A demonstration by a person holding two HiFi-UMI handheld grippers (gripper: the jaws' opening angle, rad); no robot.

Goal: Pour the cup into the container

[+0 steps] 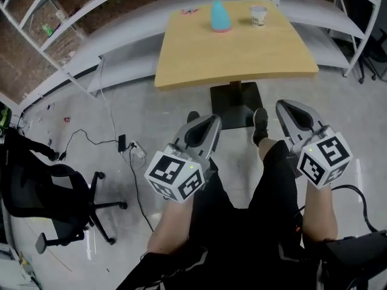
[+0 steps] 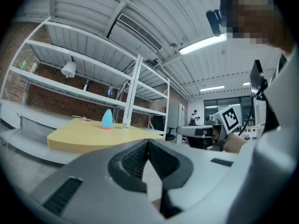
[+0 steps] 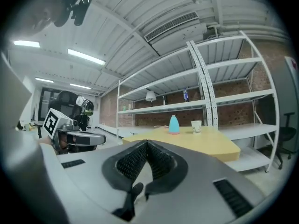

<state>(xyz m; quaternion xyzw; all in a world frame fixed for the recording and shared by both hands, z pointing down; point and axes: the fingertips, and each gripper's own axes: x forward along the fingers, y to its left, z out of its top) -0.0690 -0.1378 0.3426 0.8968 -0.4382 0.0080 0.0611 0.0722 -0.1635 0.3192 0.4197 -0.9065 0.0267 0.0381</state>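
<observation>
A white paper cup point(image 1: 259, 15) and a blue cone-shaped container point(image 1: 221, 16) stand side by side at the far end of a light wooden table point(image 1: 236, 53). Both grippers hang well short of the table, over the person's legs. My left gripper point(image 1: 213, 122) is shut with nothing in it, and my right gripper point(image 1: 284, 106) is likewise shut and empty. In the left gripper view the container point(image 2: 107, 119) and cup point(image 2: 125, 123) show far off beyond the shut left gripper point(image 2: 148, 143). The right gripper view has the container point(image 3: 174, 124) and cup point(image 3: 196, 126) ahead of the shut right gripper point(image 3: 147, 143).
The table stands on a black pedestal base point(image 1: 234, 103) on a concrete floor. A black office chair point(image 1: 51, 195) sits at the left, with cables and a power strip point(image 1: 130, 147) beside it. White metal shelving point(image 1: 72, 17) runs behind the table. A small pink item point(image 1: 190, 11) lies near the table's far edge.
</observation>
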